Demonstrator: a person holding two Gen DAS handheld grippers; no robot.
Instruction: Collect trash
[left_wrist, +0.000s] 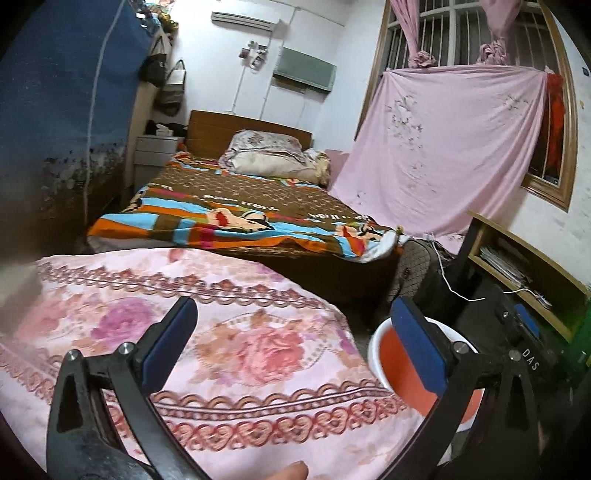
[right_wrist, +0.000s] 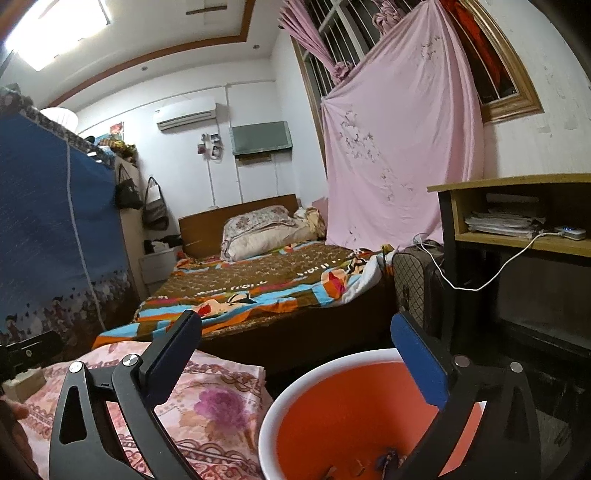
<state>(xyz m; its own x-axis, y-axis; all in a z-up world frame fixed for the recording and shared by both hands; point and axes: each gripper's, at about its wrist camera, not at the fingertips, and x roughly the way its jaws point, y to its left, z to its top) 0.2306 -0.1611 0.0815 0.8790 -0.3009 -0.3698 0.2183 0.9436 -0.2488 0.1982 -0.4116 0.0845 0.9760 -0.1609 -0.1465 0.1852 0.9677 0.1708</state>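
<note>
Trash (right_wrist: 384, 461) lies in orange bin (right_wrist: 347, 406) below right claw (right_wrist: 301, 362) | left claw (left_wrist: 295, 343) and right claw wide, empty | next: scan floral cloth (left_wrist: 236, 354) beneath left claw for leftovers

We see a smooth plastic bucket (right_wrist: 354, 406), orange inside with a white rim, beside a soft flowered cloth (left_wrist: 221, 332). Our gripper (right_wrist: 295, 347) arms look like matt black plastic with blue pads and shiny metal rivets. The bed's headboard (left_wrist: 236, 129) is plain wood; a thin pink sheet (left_wrist: 443, 147) hangs limp.
</note>
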